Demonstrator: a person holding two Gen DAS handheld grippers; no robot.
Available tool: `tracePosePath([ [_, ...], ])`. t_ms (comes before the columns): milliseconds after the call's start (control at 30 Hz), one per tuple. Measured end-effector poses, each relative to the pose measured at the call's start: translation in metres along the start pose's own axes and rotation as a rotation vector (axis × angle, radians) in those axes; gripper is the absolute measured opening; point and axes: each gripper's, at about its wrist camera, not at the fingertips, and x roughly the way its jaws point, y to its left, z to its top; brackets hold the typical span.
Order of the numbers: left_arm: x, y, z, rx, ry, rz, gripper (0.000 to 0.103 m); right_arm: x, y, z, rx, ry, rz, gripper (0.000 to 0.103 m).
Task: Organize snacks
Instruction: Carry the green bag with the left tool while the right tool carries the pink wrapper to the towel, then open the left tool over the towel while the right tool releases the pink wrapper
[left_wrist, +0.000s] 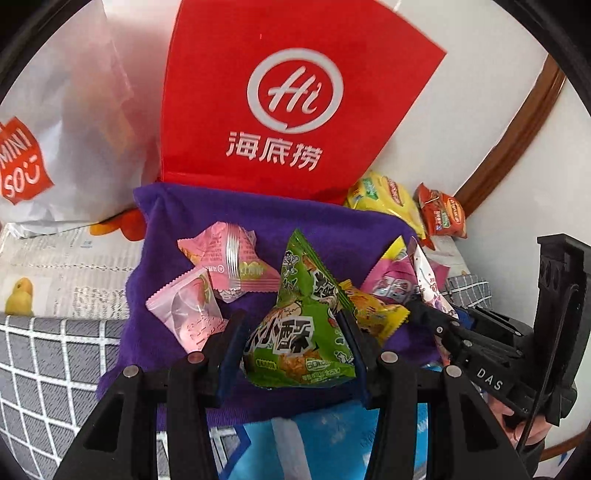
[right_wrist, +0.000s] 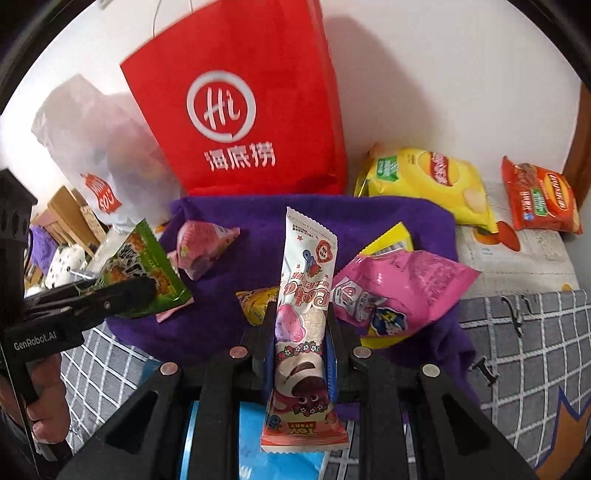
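My left gripper (left_wrist: 292, 317) is shut on a green triangular snack packet (left_wrist: 295, 332) and holds it above a purple cloth (left_wrist: 258, 210). My right gripper (right_wrist: 301, 317) is shut on a long white-and-pink Toy Story snack stick (right_wrist: 303, 280), which stands upright between its fingers. In the right wrist view the left gripper (right_wrist: 144, 291) shows at the left with the green packet (right_wrist: 144, 262). On the cloth (right_wrist: 388, 218) lie two pink packets (left_wrist: 229, 254), a clear pink one (left_wrist: 188, 306), a yellow one (left_wrist: 373, 310) and a larger pink bag (right_wrist: 399, 295).
A red paper bag (right_wrist: 240, 110) stands behind the cloth, with a white Miniso bag (left_wrist: 55, 147) to its left. A yellow chip bag (right_wrist: 424, 181) and an orange-red one (right_wrist: 539, 199) lie at the right on newspaper. Grey checked bedding (right_wrist: 517, 350) lies in front, a blue item (right_wrist: 277, 461) beneath the grippers.
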Motion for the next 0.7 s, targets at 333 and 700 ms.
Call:
tracePosePath([
  [333, 0.036, 0.004, 0.007, 0.000, 0.048, -0.021, 0.047, 0.028, -0.001, 0.001, -0.023, 0.057, 0.007, 0.022],
  [700, 0.054, 0.015, 0.009, -0.024, 0.068, -0.021, 0.048, 0.041, -0.002, 0.001, -0.036, 0.090, -0.012, 0.026],
])
